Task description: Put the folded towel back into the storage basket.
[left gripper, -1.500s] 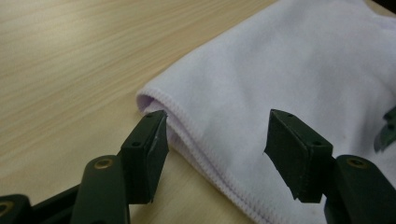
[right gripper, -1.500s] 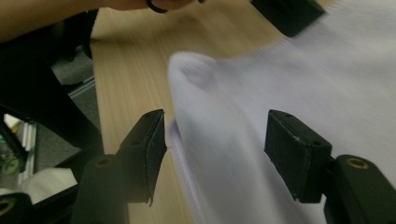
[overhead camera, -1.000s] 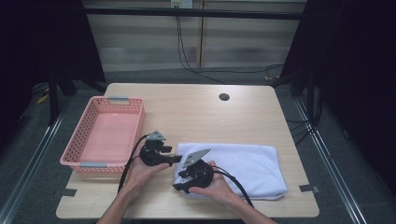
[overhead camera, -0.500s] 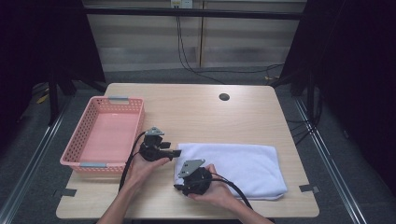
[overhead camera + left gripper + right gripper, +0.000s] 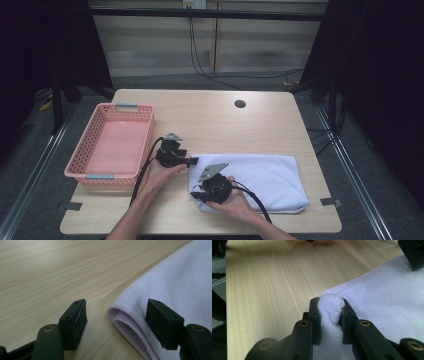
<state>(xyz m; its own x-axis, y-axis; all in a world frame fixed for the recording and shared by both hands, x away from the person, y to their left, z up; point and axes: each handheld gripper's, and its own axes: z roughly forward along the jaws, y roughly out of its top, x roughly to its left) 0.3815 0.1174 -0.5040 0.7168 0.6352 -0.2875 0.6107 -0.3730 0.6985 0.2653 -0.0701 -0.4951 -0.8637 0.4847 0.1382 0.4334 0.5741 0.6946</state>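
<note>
A white folded towel (image 5: 265,177) lies on the wooden table (image 5: 210,125), near its front right. My right gripper (image 5: 196,193) is at the towel's near left corner. Its jaws have just been closing, and in the right gripper view they (image 5: 330,303) pinch a bunched fold of the towel (image 5: 387,297). My left gripper (image 5: 193,161) sits at the towel's far left corner. Seen in the left gripper view, it (image 5: 117,304) is open, low over the table, with the layered hem corner of the towel (image 5: 130,317) between the pads and touching neither.
An empty pink mesh basket (image 5: 145,135) stands at the table's left side. A dark round hole (image 5: 240,104) is in the tabletop at the back. One jaw of the left gripper (image 5: 412,252) shows at the right gripper view's top right corner.
The right gripper has dropped onto the towel's near left corner and closed on it. The left gripper has shifted a little toward the far left corner, jaws still apart.
</note>
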